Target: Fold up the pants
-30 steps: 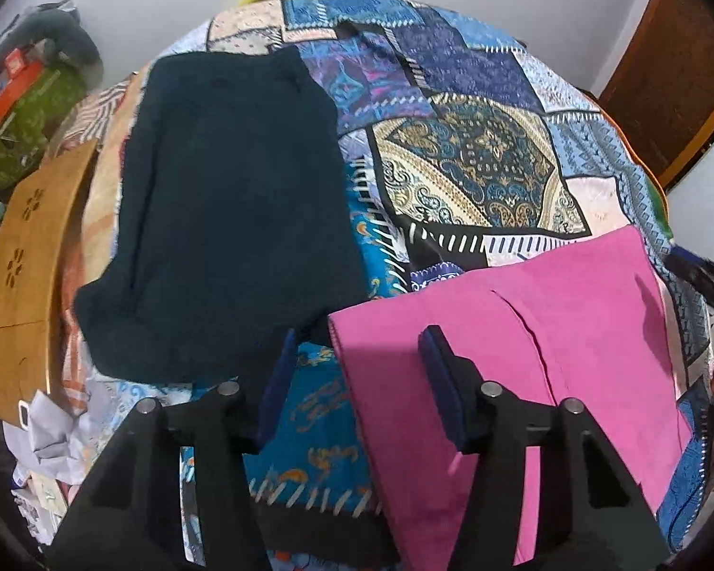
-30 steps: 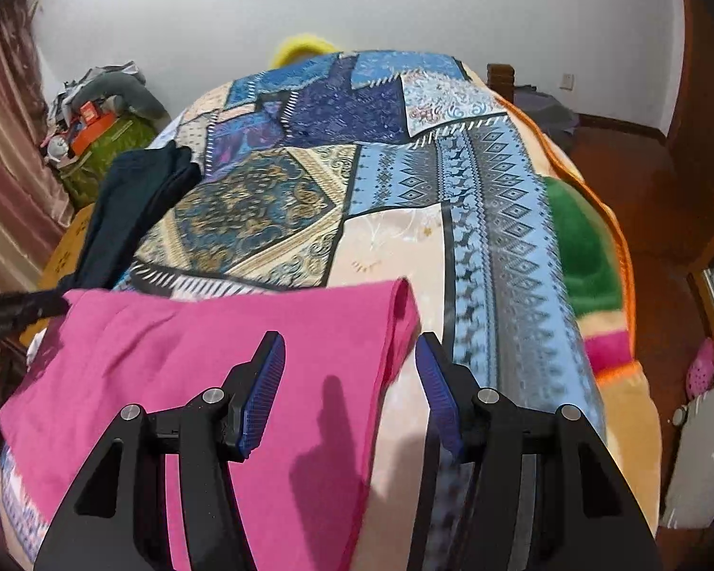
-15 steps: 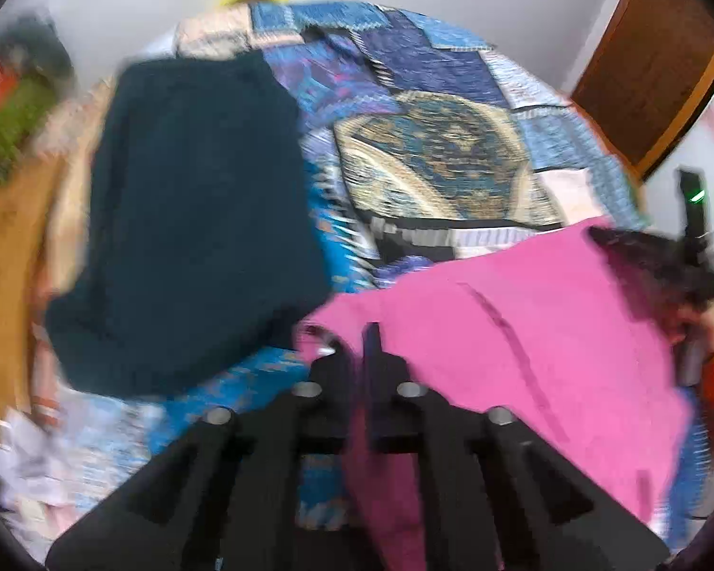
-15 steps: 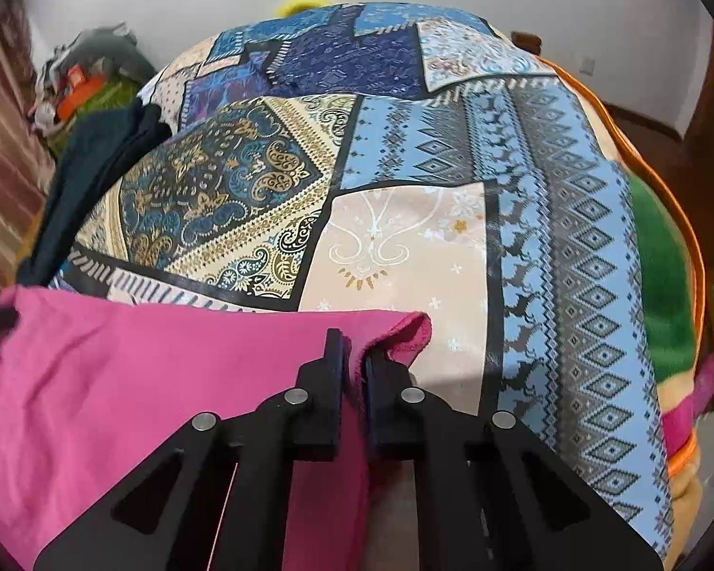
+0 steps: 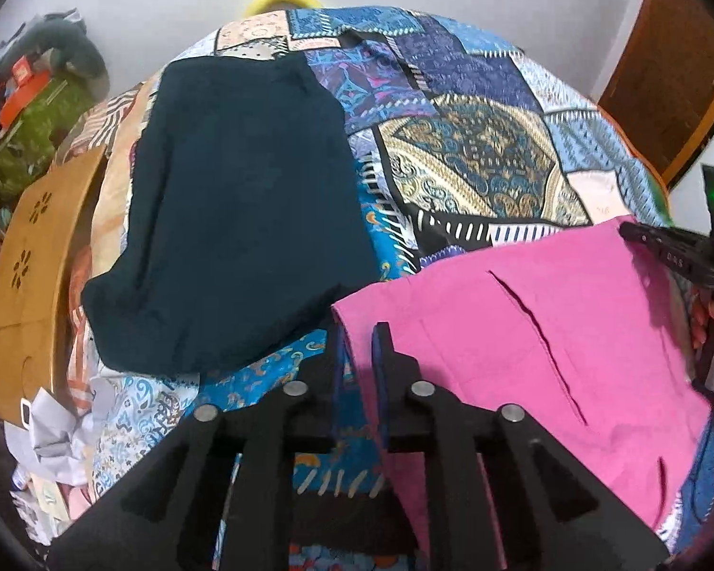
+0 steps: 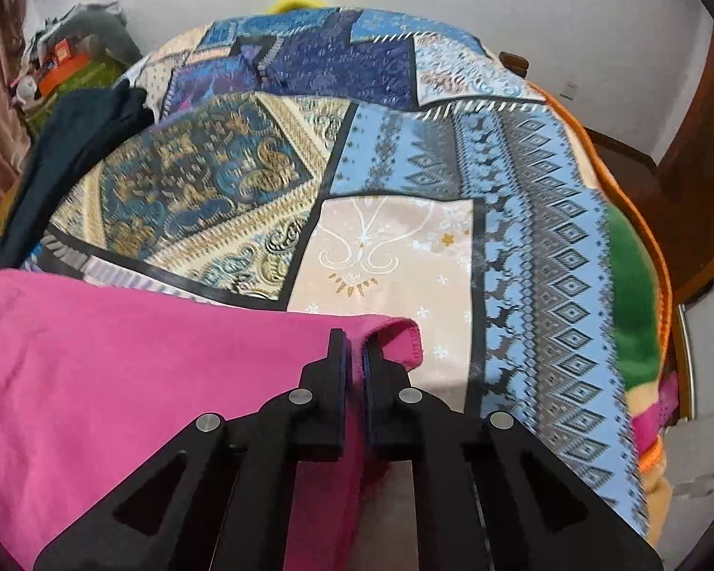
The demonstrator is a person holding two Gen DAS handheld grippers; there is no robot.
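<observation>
On bed (image 6: 395,247), pink pants (image 5: 538,333) lying crosswise before me, long axis running claw to claw. My left claw (image 5: 359,347), having just eased slightly, pinching near-left corner; right claw (image 6: 352,347) clamping opposite corner. Dark garment (image 5: 233,209) lying beyond, left.

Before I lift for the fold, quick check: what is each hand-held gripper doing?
Left hand-held gripper: closed on the near-left edge of the pink pants.
Right hand-held gripper: closed on the pink pants near their right corner.
</observation>
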